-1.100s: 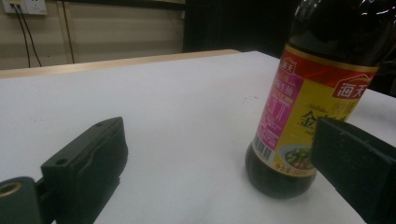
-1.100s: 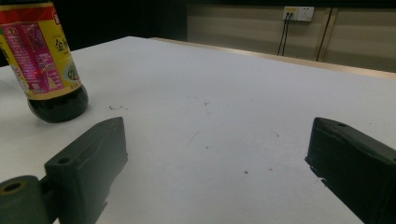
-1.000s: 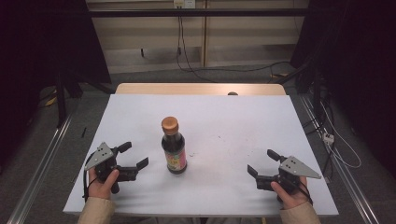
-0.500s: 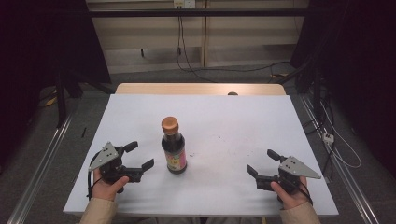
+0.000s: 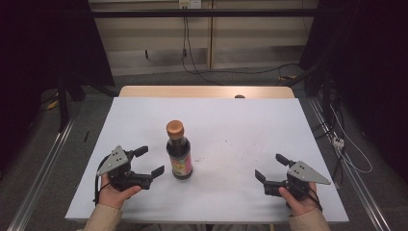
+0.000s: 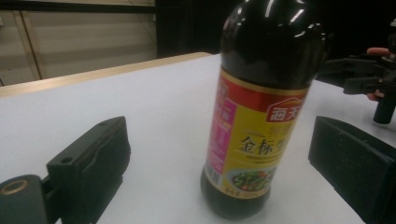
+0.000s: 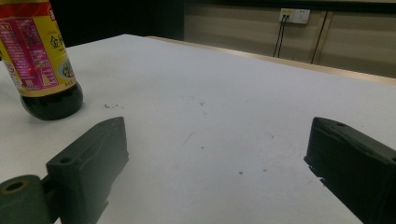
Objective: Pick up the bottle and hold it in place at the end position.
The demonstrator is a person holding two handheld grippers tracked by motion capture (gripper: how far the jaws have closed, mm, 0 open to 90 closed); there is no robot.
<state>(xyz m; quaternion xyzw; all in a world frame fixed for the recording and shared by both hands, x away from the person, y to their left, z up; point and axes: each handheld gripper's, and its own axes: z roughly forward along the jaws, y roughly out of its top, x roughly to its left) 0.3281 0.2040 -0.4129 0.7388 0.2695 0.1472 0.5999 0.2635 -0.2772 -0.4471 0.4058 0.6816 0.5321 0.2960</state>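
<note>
A dark sauce bottle (image 5: 179, 151) with an orange cap and a yellow and red label stands upright near the middle of the white table (image 5: 240, 125). My left gripper (image 5: 149, 161) is open just left of the bottle, its jaws spread wide and pointing at it. In the left gripper view the bottle (image 6: 261, 116) stands close ahead, between the two jaws but beyond their tips. My right gripper (image 5: 270, 166) rests open near the front right of the table, well apart from the bottle (image 7: 42, 60), which shows at the far left of the right gripper view.
A wooden strip (image 5: 207, 91) runs along the table's far edge. Cables lie on the floor behind and to the right of the table. Metal rails (image 5: 43, 163) flank it on both sides.
My left gripper has moved right, toward the bottle, and now sits close beside it. The right gripper and the bottle have stayed put.
</note>
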